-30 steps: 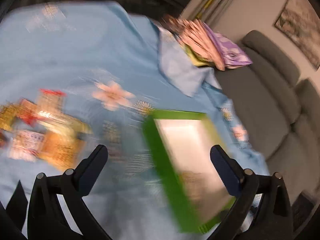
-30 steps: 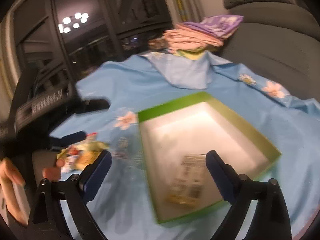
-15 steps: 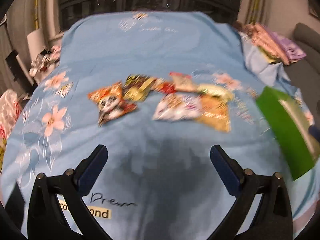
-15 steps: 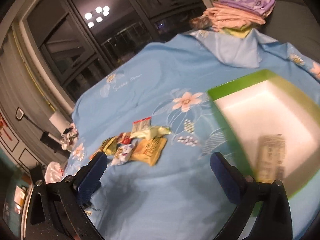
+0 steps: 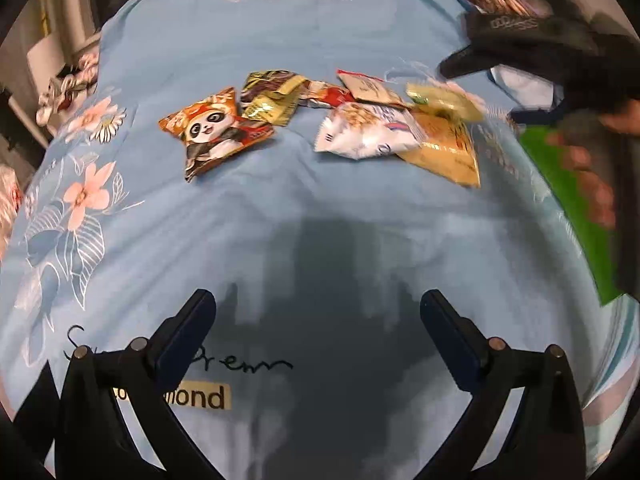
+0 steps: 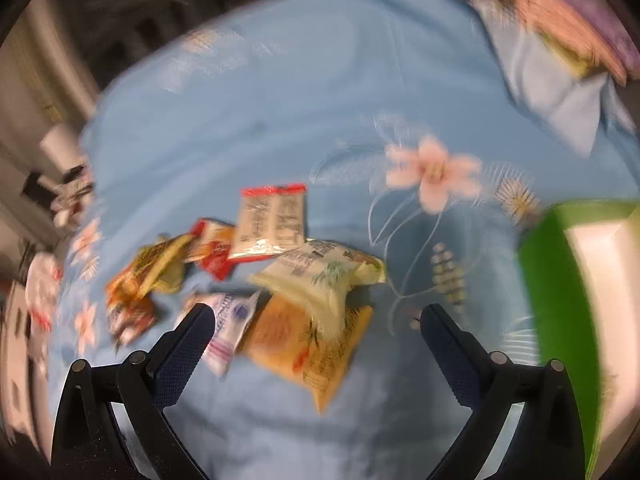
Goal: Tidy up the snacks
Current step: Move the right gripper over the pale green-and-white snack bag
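Note:
Several snack packets lie in a loose pile on the blue flowered sheet [image 5: 280, 240]: a panda packet [image 5: 216, 130], a white packet [image 5: 368, 136], an orange packet [image 5: 444, 148] [image 6: 316, 344], a pale yellow packet [image 6: 320, 276] and a red-topped packet [image 6: 272, 224]. The green box [image 6: 560, 292] [image 5: 568, 192] stands at the right. My left gripper [image 5: 318, 332] is open and empty, well short of the pile. My right gripper [image 6: 314, 340] is open and hovers just over the orange packet; it also shows at the left wrist view's upper right [image 5: 532, 52].
Folded pink and purple cloths [image 6: 568, 28] lie at the far right corner of the sheet. Clutter [image 5: 68, 84] sits off the left edge of the bed. A printed label [image 5: 192, 398] is on the sheet near my left gripper.
Both views have swung left from the green box toward the snack pile. My right gripper has dropped close over the orange and yellow packets. My left gripper has settled facing the pile.

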The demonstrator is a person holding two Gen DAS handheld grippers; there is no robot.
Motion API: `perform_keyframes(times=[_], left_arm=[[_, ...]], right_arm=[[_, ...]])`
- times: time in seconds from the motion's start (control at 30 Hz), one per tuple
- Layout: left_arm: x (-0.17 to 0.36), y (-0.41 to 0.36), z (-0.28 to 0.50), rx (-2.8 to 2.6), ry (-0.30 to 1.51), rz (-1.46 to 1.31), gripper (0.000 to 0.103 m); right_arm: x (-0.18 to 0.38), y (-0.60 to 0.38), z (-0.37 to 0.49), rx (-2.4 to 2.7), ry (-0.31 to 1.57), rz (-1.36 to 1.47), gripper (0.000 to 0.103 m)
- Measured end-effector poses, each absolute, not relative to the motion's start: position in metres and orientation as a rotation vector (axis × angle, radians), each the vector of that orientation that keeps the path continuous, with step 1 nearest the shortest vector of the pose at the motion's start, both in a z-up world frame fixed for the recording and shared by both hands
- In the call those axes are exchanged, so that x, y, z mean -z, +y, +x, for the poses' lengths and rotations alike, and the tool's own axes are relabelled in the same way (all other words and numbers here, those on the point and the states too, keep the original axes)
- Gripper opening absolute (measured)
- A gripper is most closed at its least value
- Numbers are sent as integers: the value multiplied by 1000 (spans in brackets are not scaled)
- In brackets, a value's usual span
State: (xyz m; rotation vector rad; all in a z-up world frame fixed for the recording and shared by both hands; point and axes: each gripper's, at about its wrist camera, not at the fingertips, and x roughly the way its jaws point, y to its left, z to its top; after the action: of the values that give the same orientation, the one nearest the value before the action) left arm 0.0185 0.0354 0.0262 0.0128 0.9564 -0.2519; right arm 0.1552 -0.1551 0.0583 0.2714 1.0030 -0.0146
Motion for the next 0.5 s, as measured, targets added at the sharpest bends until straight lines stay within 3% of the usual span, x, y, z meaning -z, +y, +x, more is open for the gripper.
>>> perform_keyframes(times=[0.1, 0.17, 0.23, 0.27, 0.3, 0.5], left_arm=[[-23, 44, 23, 226, 985, -34, 103], [-21, 49, 30, 209, 997, -57, 103], [-21, 51, 34, 226, 996, -57, 103], [-19, 51, 35, 214, 1003, -50, 103], [-17, 52, 36, 194, 1011, -45, 103], [-17, 55, 28, 228, 1019, -94, 103]], right_arm=[[-26, -162, 189, 62, 1136, 376, 101], [-7, -167, 200, 104, 1151, 464, 90], [-9, -162, 197, 150, 1094, 397, 64], [-10, -158, 195, 161, 1087, 351, 32], [-11, -157, 191, 135, 1089, 359, 22], [-39, -159, 126, -70, 968, 405, 11]])
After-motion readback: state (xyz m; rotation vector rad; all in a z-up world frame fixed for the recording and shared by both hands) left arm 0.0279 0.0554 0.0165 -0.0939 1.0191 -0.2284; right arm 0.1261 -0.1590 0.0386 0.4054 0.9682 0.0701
